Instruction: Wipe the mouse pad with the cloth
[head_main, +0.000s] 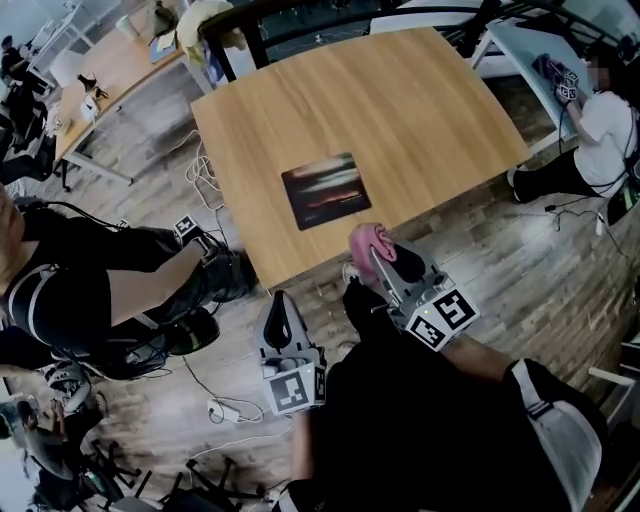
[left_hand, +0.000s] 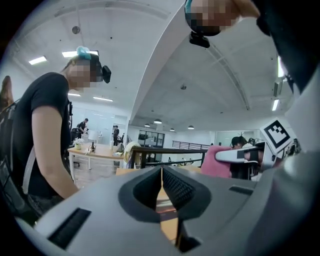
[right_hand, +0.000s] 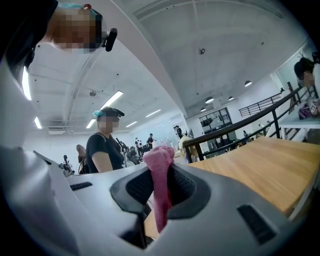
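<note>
1. Head view:
   - The wooden desk (head_main: 400, 100) sits skewed, one corner towards the person holding the grippers. The mouse pad (head_main: 327, 190) lies flat near the near edge, closer to the near left corner than to the right one. Broad wood runs from it to the far and right edges.
   - The right gripper (head_main: 385, 255) hangs just off the near edge with a pink cloth (head_main: 364, 238) pinched in its jaws. The cloth's bunched end is level with that edge, near the pad but apart from it.
   - The left gripper (head_main: 280, 318) is lower, over the plank floor (head_main: 540, 260), below the near left corner and well apart from the pad.
   - A seated person in black (head_main: 90, 290) crowds the left side, and cables (head_main: 205, 165) trail on the floor by the left edge.

2. Left gripper view:
   - The left gripper's (left_hand: 161, 172) ribbed jaws are pressed together with nothing between them.
   - The right gripper (left_hand: 235, 156) and its cloth (left_hand: 216, 162) show at the right.
   - A person (left_hand: 45, 130) stands close at the left. Behind are an open office, more tables and ceiling lights.

3. Right gripper view:
   - The right gripper's (right_hand: 159, 182) jaws clamp the cloth (right_hand: 160, 167), which stands up above them and hangs below.
   - The desk top (right_hand: 265, 165) stretches away at the right, with a dark railing (right_hand: 240, 125) past it.
</note>
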